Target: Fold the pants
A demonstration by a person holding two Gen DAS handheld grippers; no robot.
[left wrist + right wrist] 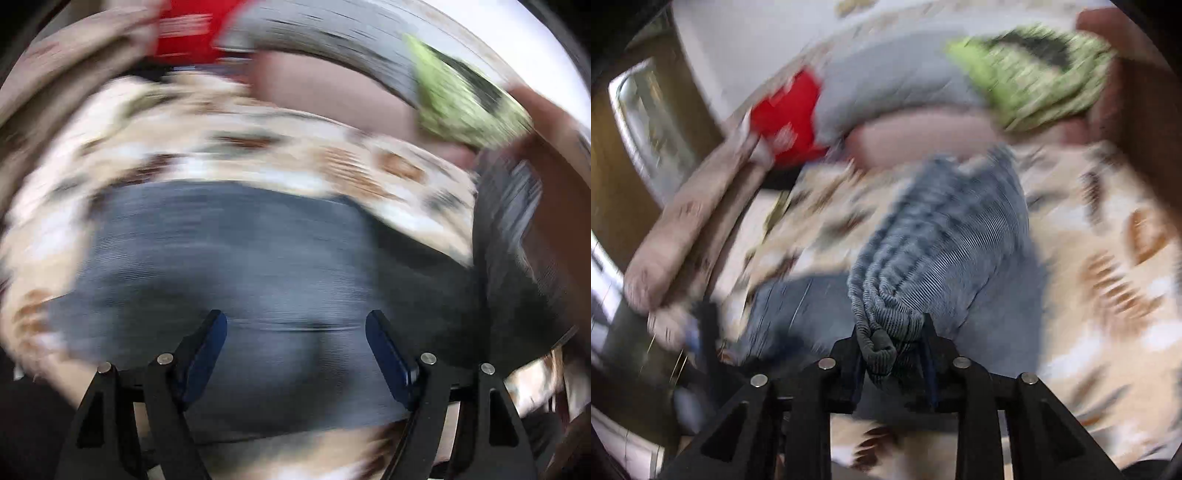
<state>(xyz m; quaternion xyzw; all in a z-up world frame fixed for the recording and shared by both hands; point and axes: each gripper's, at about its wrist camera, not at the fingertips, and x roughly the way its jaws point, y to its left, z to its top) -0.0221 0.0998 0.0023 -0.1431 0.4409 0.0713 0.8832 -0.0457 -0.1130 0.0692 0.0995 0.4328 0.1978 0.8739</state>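
Pants of blue-grey ribbed cloth lie on a bed cover printed with brown and cream shapes. One bunched end of them is lifted and sits between the fingers of the right gripper. These fingers stand narrow and press on the gathered fabric from both sides, so the cloth is pinched firmly, with a rolled hem hanging just at the tips.

In the left wrist view the left gripper hovers over a flat part of the pants. Its blue-padded fingers stand wide apart and nothing is between them; the cloth seems to lie below them without contact, though the picture is much blurred.

Behind the pants, at the far side of the bed, there are a red item, a grey cushion, a pink one and a green patterned cloth.
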